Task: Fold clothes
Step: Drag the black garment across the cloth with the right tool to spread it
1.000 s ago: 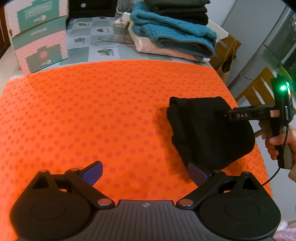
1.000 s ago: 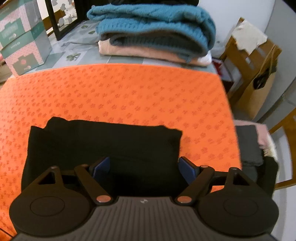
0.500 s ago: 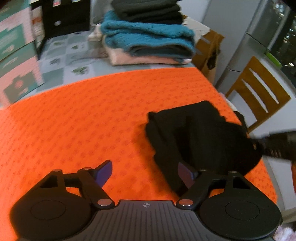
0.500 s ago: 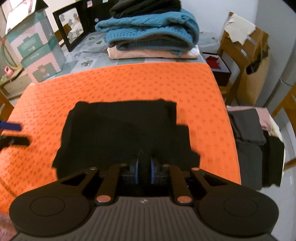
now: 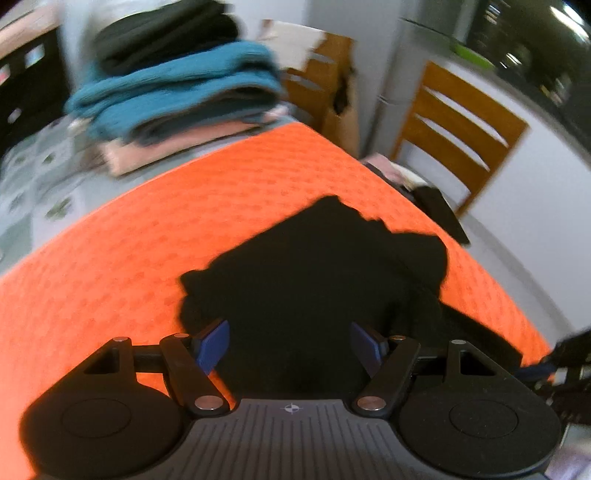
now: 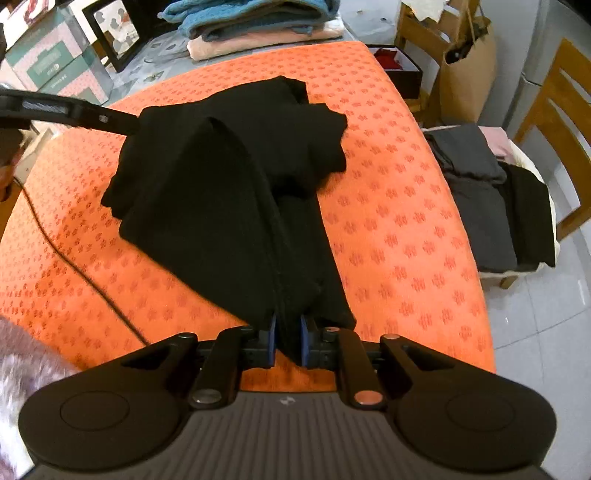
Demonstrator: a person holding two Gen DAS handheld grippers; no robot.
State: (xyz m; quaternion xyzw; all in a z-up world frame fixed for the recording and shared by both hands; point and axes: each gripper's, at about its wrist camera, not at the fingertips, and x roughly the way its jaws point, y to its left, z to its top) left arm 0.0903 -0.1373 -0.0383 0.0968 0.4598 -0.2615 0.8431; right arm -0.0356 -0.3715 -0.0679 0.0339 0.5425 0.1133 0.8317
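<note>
Right wrist view, listed by size. Surface [image 6: 406, 221]: covered in an orange patterned cloth, filling most of the frame. Black garment [image 6: 229, 192]: partly folded, lying from centre to upper centre, its near edge drawn up to lower centre. Right gripper [image 6: 287, 345]: lower centre, fingers [image 6: 272, 341] pressed together, pinching that near edge. Dark folded clothes [image 6: 487, 195]: right edge, on a seat beside the surface. Wooden chair [image 6: 554, 92]: upper right. Stack of teal and pink knitwear [image 6: 255, 22]: top centre, beyond the orange cloth. Patterned boxes [image 6: 55, 62]: upper left. Brown paper bag [image 6: 469, 66]: upper right. Thin black cable [image 6: 85, 280]: trailing across the cloth at left.

Left wrist view, blurred. Left gripper [image 5: 290, 345]: lower centre, fingers [image 5: 212, 345] spread wide, either side of the garment's near part; contact cannot be told.
</note>
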